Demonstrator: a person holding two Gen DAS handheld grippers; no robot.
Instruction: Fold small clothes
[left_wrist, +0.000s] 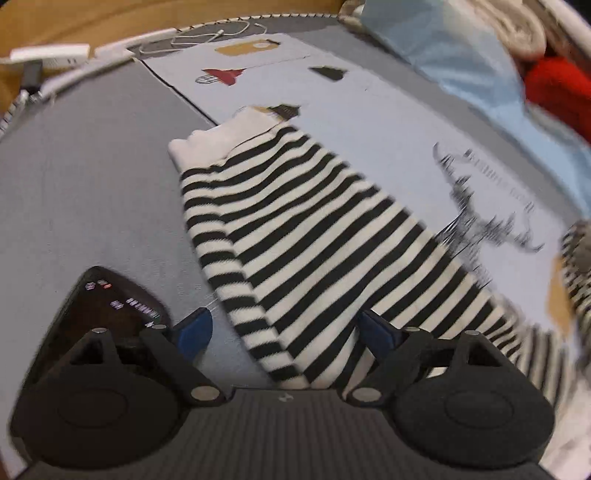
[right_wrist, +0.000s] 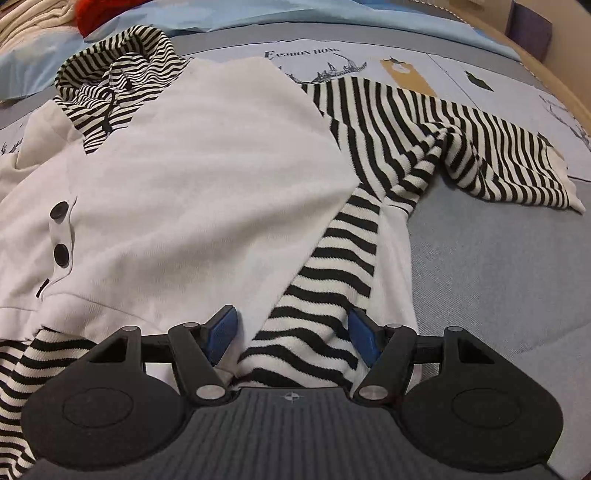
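A small hooded top lies flat on a bed. Its body is white (right_wrist: 207, 177) with two black buttons (right_wrist: 61, 254), a striped hood (right_wrist: 122, 70) and black-and-white striped sleeves. In the left wrist view one striped sleeve (left_wrist: 295, 236) with a white cuff (left_wrist: 221, 136) stretches away from me. My left gripper (left_wrist: 284, 332) is open, its blue pads either side of the sleeve's near end. My right gripper (right_wrist: 293, 332) is open over the lower hem, with a striped panel (right_wrist: 325, 295) between its pads. The other sleeve (right_wrist: 480, 155) lies spread to the right.
The bed has a grey and pale blue printed cover (right_wrist: 498, 258). A black device (left_wrist: 110, 302) lies by my left gripper. A white cable (left_wrist: 207, 35) sits at the far edge. A light blue cloth (left_wrist: 461, 55), a red item (left_wrist: 554, 88) and a cream knit (left_wrist: 513, 26) are piled beyond.
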